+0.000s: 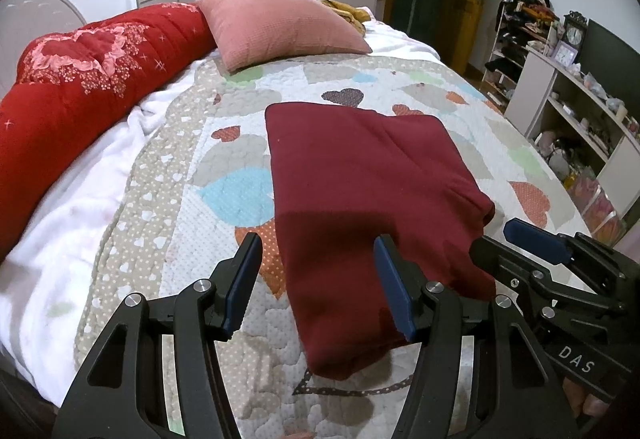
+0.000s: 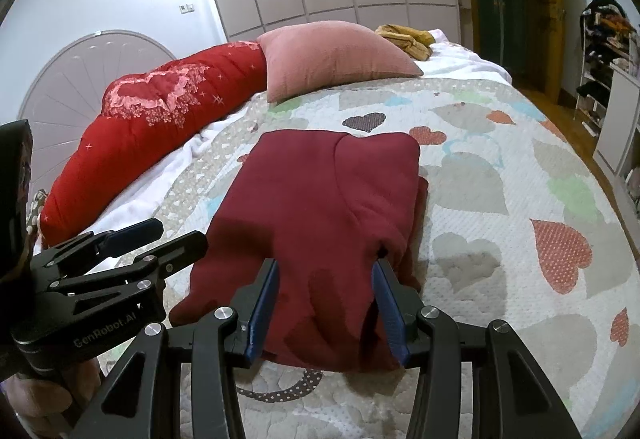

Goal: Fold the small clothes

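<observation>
Now both my left gripper (image 1: 316, 285) and right gripper (image 2: 326, 309) hang open above the near edge of the folded maroon garment (image 1: 360, 175) on the bed (image 1: 400, 79); a careless pinch may drag the top layers and undo the fold.

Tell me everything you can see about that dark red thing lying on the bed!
The maroon garment is a soft, fleecy-looking piece of clothing, already folded into a thick, roughly rectangular bundle with several layers showing at its right edge. A seam curves across its top. It lies flat on the heart-patterned quilt, well in front of the pink pillow. Both the left gripper and right gripper are open by its near edge, neither gripping it.
</observation>
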Demonstrator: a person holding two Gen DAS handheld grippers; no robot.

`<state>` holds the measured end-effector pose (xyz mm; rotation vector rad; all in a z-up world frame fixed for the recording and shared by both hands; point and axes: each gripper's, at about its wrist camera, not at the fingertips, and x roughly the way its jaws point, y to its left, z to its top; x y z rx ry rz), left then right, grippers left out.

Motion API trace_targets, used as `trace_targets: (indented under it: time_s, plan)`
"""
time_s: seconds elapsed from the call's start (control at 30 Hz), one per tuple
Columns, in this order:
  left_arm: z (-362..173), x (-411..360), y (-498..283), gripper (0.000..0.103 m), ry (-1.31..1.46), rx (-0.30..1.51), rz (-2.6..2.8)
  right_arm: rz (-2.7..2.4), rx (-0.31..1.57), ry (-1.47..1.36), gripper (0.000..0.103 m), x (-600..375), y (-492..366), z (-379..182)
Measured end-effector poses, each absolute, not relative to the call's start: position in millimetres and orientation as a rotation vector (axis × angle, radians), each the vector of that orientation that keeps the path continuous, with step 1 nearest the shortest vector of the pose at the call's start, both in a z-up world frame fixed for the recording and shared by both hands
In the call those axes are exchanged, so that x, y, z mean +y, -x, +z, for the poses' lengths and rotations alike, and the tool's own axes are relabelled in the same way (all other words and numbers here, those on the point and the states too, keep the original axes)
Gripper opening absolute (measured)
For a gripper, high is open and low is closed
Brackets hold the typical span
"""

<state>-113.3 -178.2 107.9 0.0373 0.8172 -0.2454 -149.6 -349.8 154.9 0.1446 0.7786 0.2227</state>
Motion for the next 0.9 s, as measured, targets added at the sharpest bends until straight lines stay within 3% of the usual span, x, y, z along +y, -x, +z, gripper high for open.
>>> trace_targets:
  time_s: [0.9]
  plan:
    - [103, -179, 111, 0.058, -0.037, 0.801, -0.257, 0.229, 0.812, -0.147, 0.046, -351, 145, 143]
